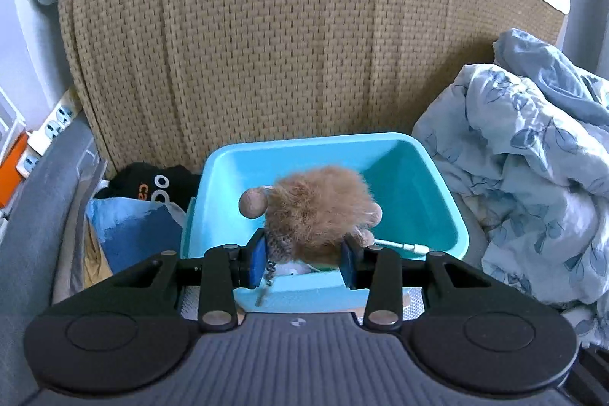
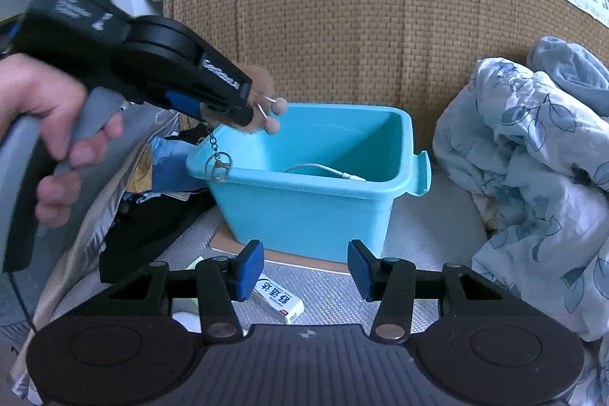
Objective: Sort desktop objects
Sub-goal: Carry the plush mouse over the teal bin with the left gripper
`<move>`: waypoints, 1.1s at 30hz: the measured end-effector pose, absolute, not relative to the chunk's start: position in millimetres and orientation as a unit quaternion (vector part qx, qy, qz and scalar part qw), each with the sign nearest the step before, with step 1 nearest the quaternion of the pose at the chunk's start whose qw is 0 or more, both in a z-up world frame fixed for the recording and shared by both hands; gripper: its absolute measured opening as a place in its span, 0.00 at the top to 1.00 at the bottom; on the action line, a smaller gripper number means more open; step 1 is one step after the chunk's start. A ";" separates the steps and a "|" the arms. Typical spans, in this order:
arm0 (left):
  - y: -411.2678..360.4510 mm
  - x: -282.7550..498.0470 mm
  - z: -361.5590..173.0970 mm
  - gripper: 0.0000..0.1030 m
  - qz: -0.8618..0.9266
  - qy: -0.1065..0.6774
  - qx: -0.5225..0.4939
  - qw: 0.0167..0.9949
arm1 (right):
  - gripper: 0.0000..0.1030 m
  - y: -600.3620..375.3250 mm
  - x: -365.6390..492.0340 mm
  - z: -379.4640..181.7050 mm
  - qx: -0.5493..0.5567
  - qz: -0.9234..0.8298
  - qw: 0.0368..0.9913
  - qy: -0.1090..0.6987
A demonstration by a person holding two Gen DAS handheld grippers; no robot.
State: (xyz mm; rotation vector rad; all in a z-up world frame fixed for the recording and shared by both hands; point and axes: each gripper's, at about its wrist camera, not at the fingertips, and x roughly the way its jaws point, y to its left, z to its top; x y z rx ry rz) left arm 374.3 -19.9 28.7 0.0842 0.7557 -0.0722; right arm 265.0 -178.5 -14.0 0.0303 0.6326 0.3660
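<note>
Blocking your left wrist view, the fluffy brown keychain [image 1: 318, 212] hides the middle of the turquoise bin [image 1: 422, 155], so only an end of the white cable [image 1: 403, 246] shows on its floor. Something small and white sits below the fur between the pads, too covered to identify. From the right wrist view, the fur is mostly buried behind the left gripper [image 2: 243, 113]; you see just a tuft, two pom-poms on strings, and the chain with its ring [image 2: 217, 167] dangling to the bin's near-left rim.

Your left hand [image 2: 57, 136] enters from the left edge, cut off at the wrist, fingers wrapped around the grey handle. It tilts the tool forward and slightly down, its tip above the bin's left corner.

Your left gripper [image 1: 304, 263] is clamped on the keychain, blue pads pressing its lower sides, the fur bulging beyond the fingertips over the bin's interior. Your right gripper [image 2: 304, 267] has its jaws spread apart with nothing between them, held low just before the bin's front wall. A small white box [image 2: 279, 299] with red print lies on the mat just beneath its left finger. The keychain sits well above and left of these right tongs. Crumpled blue bedding [image 2: 533, 177] lies to the bin's right, a woven wall [image 2: 342, 37] behind
</note>
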 end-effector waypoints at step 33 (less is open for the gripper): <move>-17.7 441.5 -15.2 0.59 -0.016 0.436 0.040 0.899 | 0.49 -168.8 273.5 -32.1 0.022 0.176 0.927 0.330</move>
